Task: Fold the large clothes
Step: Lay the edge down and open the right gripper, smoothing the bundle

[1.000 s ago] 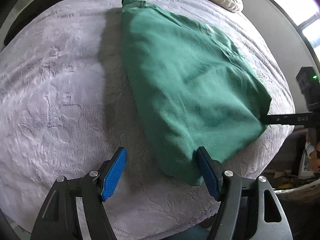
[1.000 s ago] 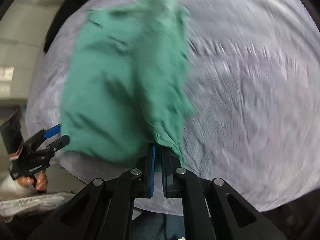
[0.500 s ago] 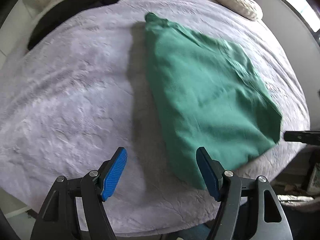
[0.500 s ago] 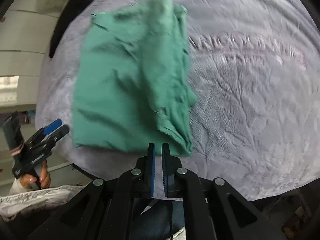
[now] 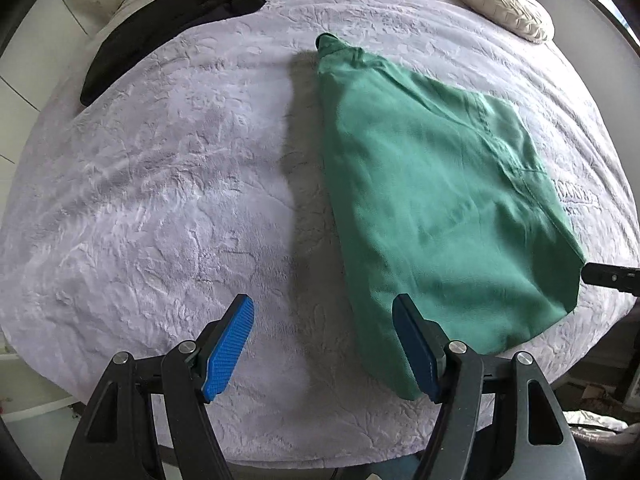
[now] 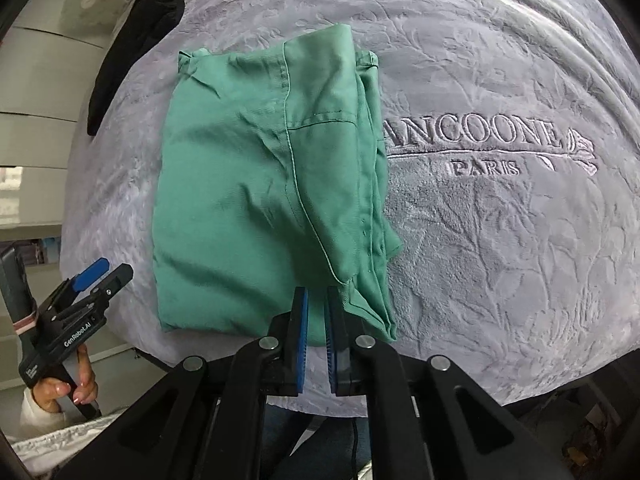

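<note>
The right gripper [image 6: 316,304] sat at the near edge of the folded green garment [image 6: 260,184], its blue pads drawn almost together with a thin gap between them and no cloth caught in that gap. A second before, those same pads had been pinched on a bunched corner of the fabric and the whole view was smeared with motion; now the corner was let go and the picture had steadied. The left gripper [image 5: 324,344] hung over the bed with its jaws spread wide and nothing between them, as wide as it had been a second earlier, though it had pulled back so that more of the bed showed. Seen from the right wrist, the left gripper [image 6: 102,270] stood off the garment's left edge, apart from the cloth.

The garment [image 5: 436,208] lay flat on the pale lilac blanket [image 5: 168,184], folded into a rough rectangle with a seam running down it, no longer lifted at the near corner. Its right edge just reached the embroidered lettering on the blanket [image 6: 472,136]. Farther up the bed a dark garment [image 5: 172,24] lay along the left side, and a cream pillow [image 5: 500,2] rested at the far right corner, both well apart from the green one.
</note>
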Available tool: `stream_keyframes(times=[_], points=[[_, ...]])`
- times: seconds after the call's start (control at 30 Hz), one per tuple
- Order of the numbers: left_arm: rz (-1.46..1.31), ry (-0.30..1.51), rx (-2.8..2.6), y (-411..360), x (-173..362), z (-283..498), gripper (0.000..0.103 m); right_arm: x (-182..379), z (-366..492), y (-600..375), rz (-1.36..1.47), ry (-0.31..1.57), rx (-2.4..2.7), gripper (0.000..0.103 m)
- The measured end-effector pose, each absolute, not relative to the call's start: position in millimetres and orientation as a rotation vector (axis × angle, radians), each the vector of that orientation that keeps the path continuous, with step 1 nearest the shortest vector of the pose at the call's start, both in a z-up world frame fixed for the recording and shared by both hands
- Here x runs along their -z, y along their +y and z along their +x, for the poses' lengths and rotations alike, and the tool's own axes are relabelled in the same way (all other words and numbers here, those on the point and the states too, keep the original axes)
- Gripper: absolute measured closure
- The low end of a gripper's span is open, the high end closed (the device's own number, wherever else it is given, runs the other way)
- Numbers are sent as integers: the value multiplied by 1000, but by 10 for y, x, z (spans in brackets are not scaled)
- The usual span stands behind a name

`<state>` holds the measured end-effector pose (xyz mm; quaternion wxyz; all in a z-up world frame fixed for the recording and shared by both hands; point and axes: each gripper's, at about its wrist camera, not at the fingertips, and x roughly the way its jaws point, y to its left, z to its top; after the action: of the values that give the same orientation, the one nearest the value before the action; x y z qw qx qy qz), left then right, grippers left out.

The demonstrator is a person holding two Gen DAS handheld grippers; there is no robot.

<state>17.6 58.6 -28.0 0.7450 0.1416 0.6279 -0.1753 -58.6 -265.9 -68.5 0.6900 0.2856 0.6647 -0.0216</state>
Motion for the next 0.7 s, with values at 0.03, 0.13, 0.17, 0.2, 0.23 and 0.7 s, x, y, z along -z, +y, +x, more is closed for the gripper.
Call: stream_keyframes(times=[0.03,0.13,0.17,0.2,0.23,0.7], points=[[314,1377,383,580,286,177,30,693,-583,-2659,641,1487,50,94],[308,1400,386,575,315,185,30,715,-574,-2651,647,1490,62,94],[301,1404,390,577,318,188,30,714,-577,-2656,646,1489,67,94],[292,1406,393,575,315,185,30,724,-559,-2640,643,1488,70,94],[290,1406,396,572,311,185,30,713,-561,-2645,637,1486,75,94],[287,1379,358,520,288,220,0,777,-365,-2723,600,1422,118,57]])
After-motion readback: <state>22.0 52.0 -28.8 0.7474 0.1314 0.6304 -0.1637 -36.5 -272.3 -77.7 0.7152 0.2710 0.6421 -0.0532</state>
